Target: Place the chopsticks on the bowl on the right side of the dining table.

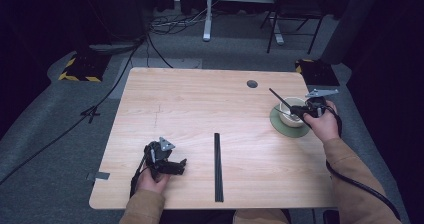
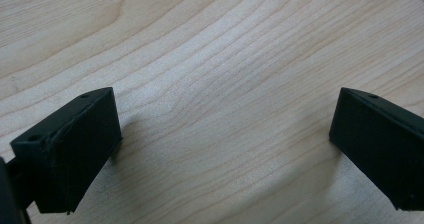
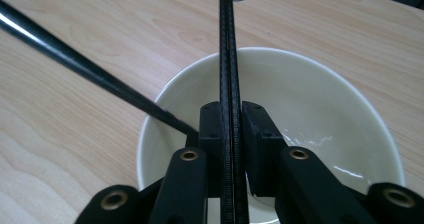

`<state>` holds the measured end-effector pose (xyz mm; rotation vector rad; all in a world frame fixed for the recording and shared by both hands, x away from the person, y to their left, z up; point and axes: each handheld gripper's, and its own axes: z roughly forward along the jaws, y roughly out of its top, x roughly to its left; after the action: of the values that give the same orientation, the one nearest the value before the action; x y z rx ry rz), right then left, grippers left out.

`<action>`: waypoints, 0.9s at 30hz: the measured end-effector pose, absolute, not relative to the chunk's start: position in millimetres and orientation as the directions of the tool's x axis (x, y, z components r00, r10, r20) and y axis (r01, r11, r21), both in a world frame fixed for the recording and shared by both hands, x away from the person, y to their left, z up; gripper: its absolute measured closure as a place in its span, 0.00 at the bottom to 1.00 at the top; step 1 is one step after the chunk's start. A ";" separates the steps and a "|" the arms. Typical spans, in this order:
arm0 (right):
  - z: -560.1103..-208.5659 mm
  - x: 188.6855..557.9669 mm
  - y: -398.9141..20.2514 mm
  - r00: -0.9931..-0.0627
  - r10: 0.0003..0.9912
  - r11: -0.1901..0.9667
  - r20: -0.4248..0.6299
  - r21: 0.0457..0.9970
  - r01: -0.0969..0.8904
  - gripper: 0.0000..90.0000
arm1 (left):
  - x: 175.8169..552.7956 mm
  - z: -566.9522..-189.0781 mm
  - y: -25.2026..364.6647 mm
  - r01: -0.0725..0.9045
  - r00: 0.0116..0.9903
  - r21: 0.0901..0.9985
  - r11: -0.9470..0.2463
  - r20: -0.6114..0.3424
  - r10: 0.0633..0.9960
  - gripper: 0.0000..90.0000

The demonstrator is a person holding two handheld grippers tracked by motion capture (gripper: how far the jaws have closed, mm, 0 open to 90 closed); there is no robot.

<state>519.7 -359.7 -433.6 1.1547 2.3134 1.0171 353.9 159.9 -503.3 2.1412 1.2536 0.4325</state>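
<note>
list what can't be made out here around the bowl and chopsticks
- Bowl floor: right gripper view, hidden behind the right gripper.
- Clamped chopstick: its far tip is cut off by the top edge.
- Leaning chopstick: its lower end is hidden behind the gripper.
- Green saucer pattern: high view, too small.

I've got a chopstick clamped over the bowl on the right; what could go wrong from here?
1. The right gripper pinches only the thin chopstick; it could pivot or slip.
2. A second chopstick already leans in the bowl; a bump could flick it out.
3. The bowl sits near the table's edge on a green saucer; pushing could slide it.
</note>
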 end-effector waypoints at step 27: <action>-416.9 473.4 -389.3 -0.584 0.809 0.430 -0.067 0.746 0.509 0.58 | 355.1 -503.4 159.4 0.665 0.500 0.653 -0.362 -0.029 0.866 0.00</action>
<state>473.4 -389.3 -416.9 1.1174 2.2701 0.9729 355.1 159.4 -503.4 2.1382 1.2502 0.4302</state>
